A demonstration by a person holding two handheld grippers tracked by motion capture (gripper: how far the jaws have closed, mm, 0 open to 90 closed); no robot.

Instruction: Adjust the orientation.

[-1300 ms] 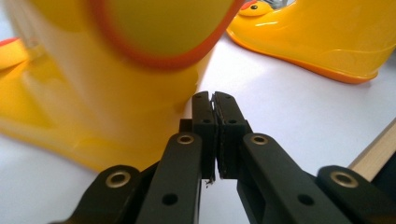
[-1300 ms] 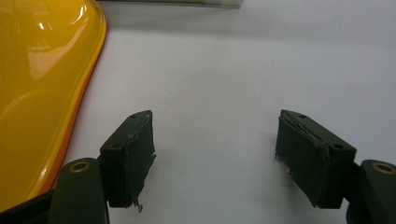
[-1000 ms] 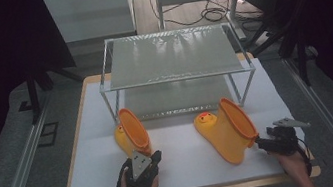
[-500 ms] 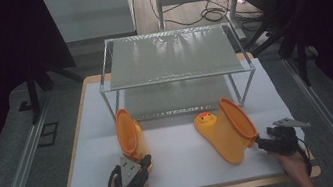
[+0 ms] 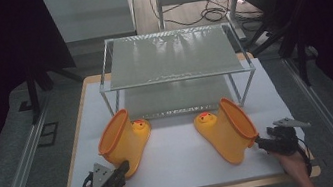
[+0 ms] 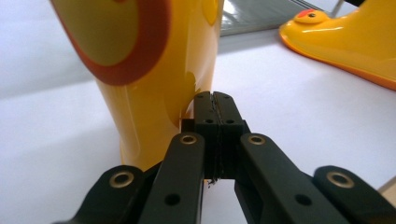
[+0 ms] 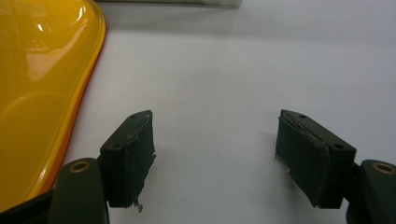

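Observation:
Two yellow rubber boots with orange rims and duck faces on the toes lie on the white board. The left boot (image 5: 122, 142) has its opening turned toward the front left; the right boot (image 5: 227, 131) leans with its opening to the right. My left gripper (image 5: 122, 167) is shut with nothing between its pads, its tips right against the lower shaft of the left boot (image 6: 154, 93). In the left gripper view the pads of that gripper (image 6: 215, 99) meet flat. My right gripper (image 5: 260, 142) stands open just right of the right boot's rim (image 7: 42, 107), bare board between its fingers (image 7: 212, 140).
A metal-framed shelf rack (image 5: 173, 54) stands at the back of the white board (image 5: 181, 164), its legs just behind both boots. Dark floor and rails flank the board. The board's front edge runs just beneath both hands.
My left hand and its gripper have moved left along the front edge. The left boot has shifted a little left and turned its opening more toward the front. The right gripper kept still.

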